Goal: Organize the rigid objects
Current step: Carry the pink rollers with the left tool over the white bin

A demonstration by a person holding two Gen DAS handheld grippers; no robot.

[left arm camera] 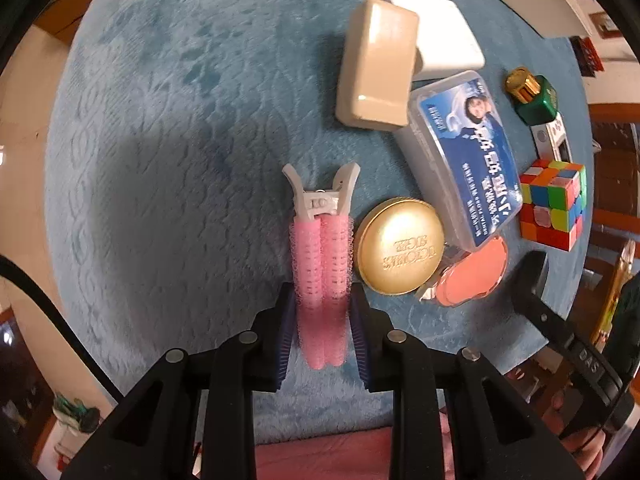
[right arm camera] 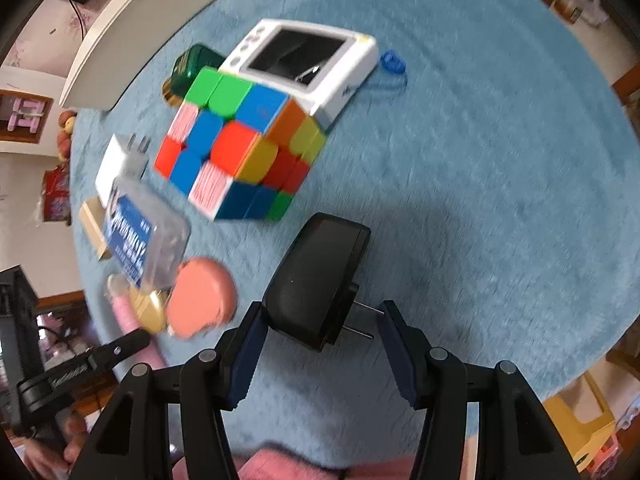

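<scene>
Two hand-held claws work over a desk covered w/ a blue plush cloth (left arm camera: pixel 160 128). The left claw (left arm camera: pixel 322 320) is clamped on a pink hair-roller clip (left arm camera: pixel 322 276), both blue pads pressed against its sides; the clip's grey handle end points away from the claw, flat on the cloth.

Just right of that claw sits a round gold tin (left arm camera: pixel 400 246), touching a salmon-pink compact (left arm camera: pixel 472 276). Ahead & to the right lies a clear floss box w/ blue label (left arm camera: pixel 464 156), its far end under a beige bar-shaped case (left arm camera: pixel 376 68) that overlaps a white charger (left arm camera: pixel 444 36). Farther right: a green bottle w/ gold cap (left arm camera: pixel 536 96) & a scrambled puzzle cube (left arm camera: pixel 554 204).

The right claw (right arm camera: pixel 320 334) straddles a black plug adapter (right arm camera: pixel 316 280). Its left pad touches the adapter's body; the right pad stands at the tips of the metal prongs (right arm camera: pixel 366 320), contact there too blurred to call. Straight ahead of this claw is the cube, w/ a white small-screen device (right arm camera: pixel 316 60) behind it & a blue cord (right arm camera: pixel 392 64) trailing off its far side. Right-wrist view is motion-blurred.
</scene>
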